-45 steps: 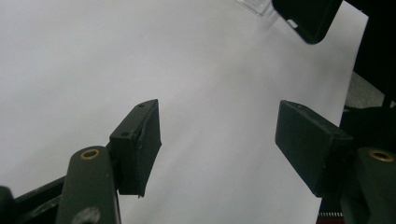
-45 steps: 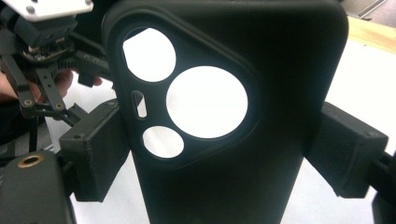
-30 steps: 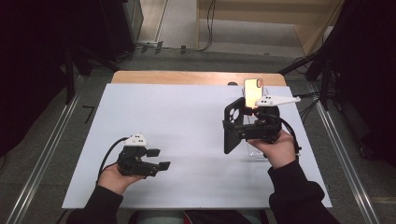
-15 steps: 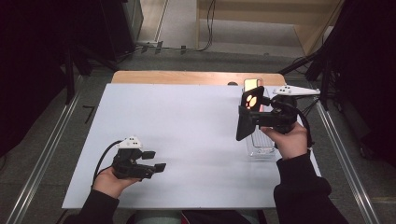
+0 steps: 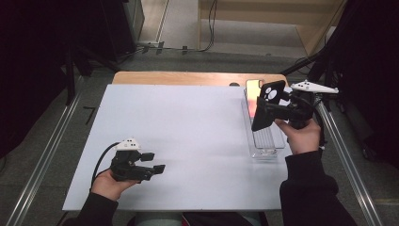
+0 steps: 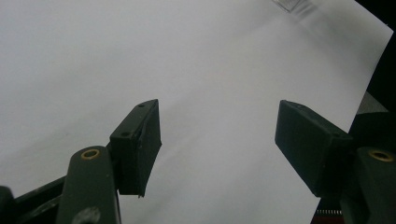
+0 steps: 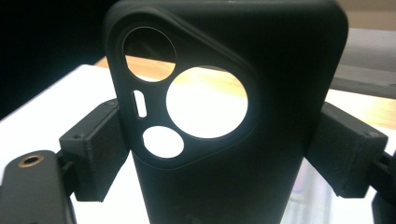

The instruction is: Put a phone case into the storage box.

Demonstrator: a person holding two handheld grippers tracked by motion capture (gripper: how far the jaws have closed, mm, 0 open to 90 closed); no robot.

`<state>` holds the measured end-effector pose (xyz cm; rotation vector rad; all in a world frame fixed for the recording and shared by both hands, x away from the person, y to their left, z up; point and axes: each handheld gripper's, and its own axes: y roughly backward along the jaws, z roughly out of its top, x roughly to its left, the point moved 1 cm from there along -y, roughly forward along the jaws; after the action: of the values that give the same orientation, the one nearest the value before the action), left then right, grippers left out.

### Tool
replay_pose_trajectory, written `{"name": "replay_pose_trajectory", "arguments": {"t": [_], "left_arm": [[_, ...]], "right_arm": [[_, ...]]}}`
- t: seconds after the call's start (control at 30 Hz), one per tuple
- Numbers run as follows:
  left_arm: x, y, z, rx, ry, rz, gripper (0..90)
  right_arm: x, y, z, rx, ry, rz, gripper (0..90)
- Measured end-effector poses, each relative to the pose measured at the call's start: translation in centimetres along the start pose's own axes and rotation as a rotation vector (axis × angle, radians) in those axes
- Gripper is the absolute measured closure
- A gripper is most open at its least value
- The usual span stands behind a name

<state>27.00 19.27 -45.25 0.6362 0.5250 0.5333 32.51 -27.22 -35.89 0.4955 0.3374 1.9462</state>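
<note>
White table sheet (image 5: 188, 132) over a wooden top, dark room around it: a black phone case held up above a clear tray.

At the near left the left gripper (image 5: 157, 168) rests low on the sheet in the person's hand, its jaws standing well apart with nothing between them, as the left gripper view shows bare white under them; it looks parked, out of the way. To the right, the right gripper (image 5: 261, 112) is clamped across the sides of the black phone case (image 5: 266, 104), lifted clear and tilted, camera cutouts uppermost, probably so it can be fitted to the phone. Below it sits the clear plastic tray (image 5: 264, 151), and the phone (image 5: 254, 95), screen lit, lies at its far end; the near end looks bare.
</note>
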Motion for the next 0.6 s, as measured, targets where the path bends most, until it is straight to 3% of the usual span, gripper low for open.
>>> {"name": "replay_pose_trajectory", "arguments": {"t": [0.17, 0.27, 0.5, 0.6], "left_arm": [[0.1, -0.1, -0.1, 0.002, -0.007, -0.001, 31.3], [0.1, -0.1, -0.1, 0.002, -0.008, 0.003, 31.3], [0.4, 0.0, -0.1, -0.009, 0.002, 0.009, 31.3], [0.4, 0.0, 0.0, -0.011, 0.0, 0.007, 31.3]], "right_arm": [[-1.4, -1.5, 0.1, 0.0, -0.026, -0.054, 11.9], [-2.2, -2.8, 0.3, 0.017, -0.018, -0.093, 11.9], [-4.0, -5.6, -0.1, 0.024, -0.061, -0.108, 11.9], [-4.4, -6.7, -0.4, 0.034, -0.049, -0.136, 11.9]]}}
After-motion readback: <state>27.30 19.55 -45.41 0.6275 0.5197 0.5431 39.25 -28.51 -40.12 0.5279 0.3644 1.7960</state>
